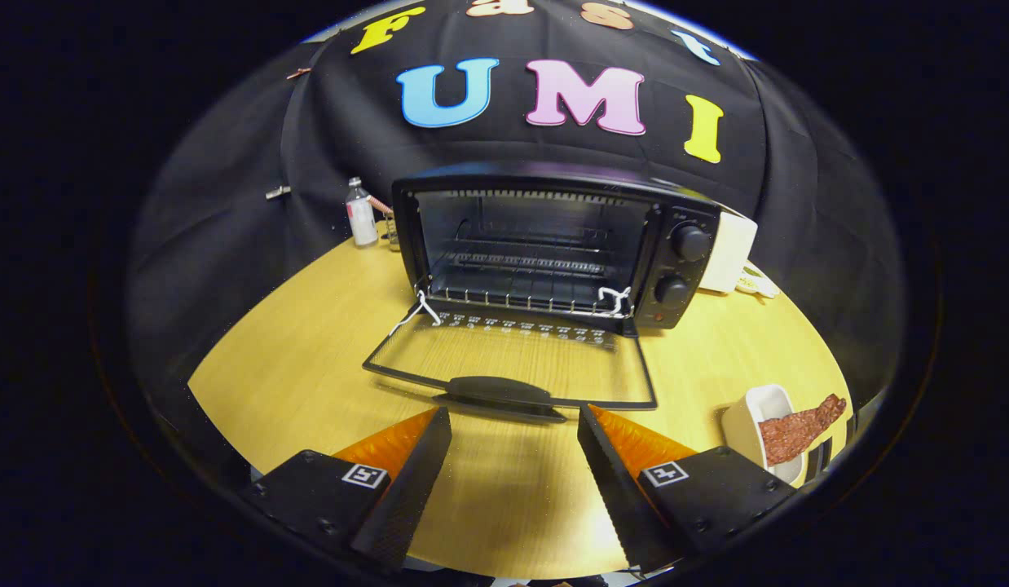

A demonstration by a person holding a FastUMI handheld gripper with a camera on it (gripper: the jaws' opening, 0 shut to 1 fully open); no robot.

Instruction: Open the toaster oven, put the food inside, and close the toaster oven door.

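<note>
— On the wooden table [293, 359]: toaster oven [553, 244], door [513, 359] dropped flat toward the gripper [514, 424], rack [521, 281] exposed. Why?

— Judged: opening done, cavity ready for loading.

— Fingers?

— Spread wide, nothing between them, just short of the door handle [500, 391].

— Food?

— Reddish-brown strip [798, 428] resting in a white dish [761, 420], off beside the right finger, well apart from the oven mouth. Likely staged there for pickup.

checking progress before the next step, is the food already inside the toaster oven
No, the food lies in a white dish on the table beside the open hand-held gripper, and the toaster oven rack is bare.
</note>
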